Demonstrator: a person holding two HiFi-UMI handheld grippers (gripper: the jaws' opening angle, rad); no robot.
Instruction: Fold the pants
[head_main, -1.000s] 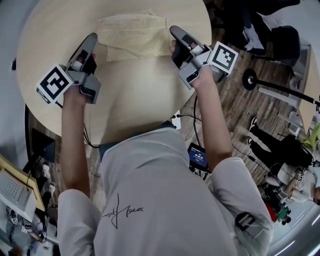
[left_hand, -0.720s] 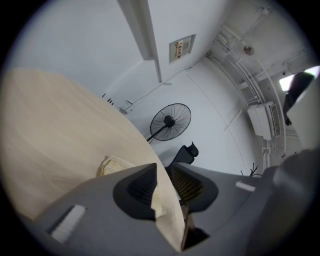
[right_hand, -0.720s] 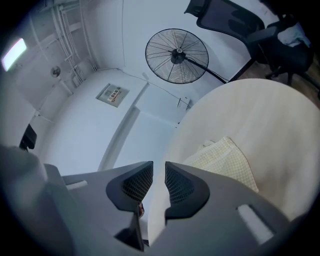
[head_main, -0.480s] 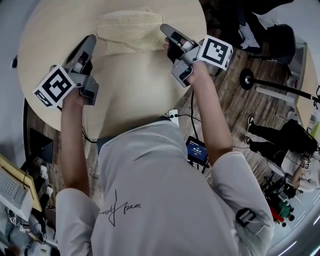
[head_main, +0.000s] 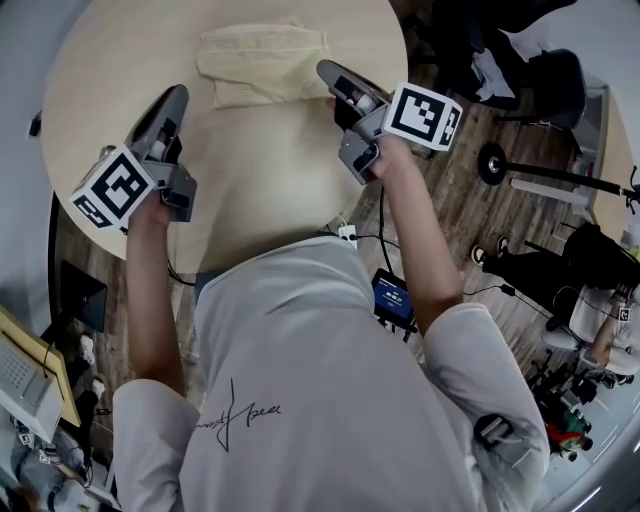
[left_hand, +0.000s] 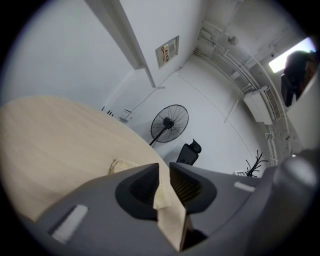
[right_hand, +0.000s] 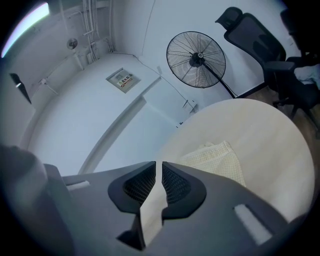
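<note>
My left gripper (head_main: 178, 92) hangs over the table (head_main: 260, 170), left of the folded pants (head_main: 262, 62) and clear of them. Only its own view shows the jaws: they have just been closing, with a narrow gap left and nothing between. The right gripper (head_main: 325, 68) sits just beside the pants' right edge, its jaws closing to a sliver, empty.

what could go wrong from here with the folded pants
1. The right gripper, whose jaws have just been closing on nothing, sits right beside the edge of the pants; a sideways move could snag the cloth and undo the fold.
2. The pants lie near the far rim of the table; a push might slide them off.
3. The left gripper, also just closing and empty, holds nothing down, so the uneven layers may shift.
</note>
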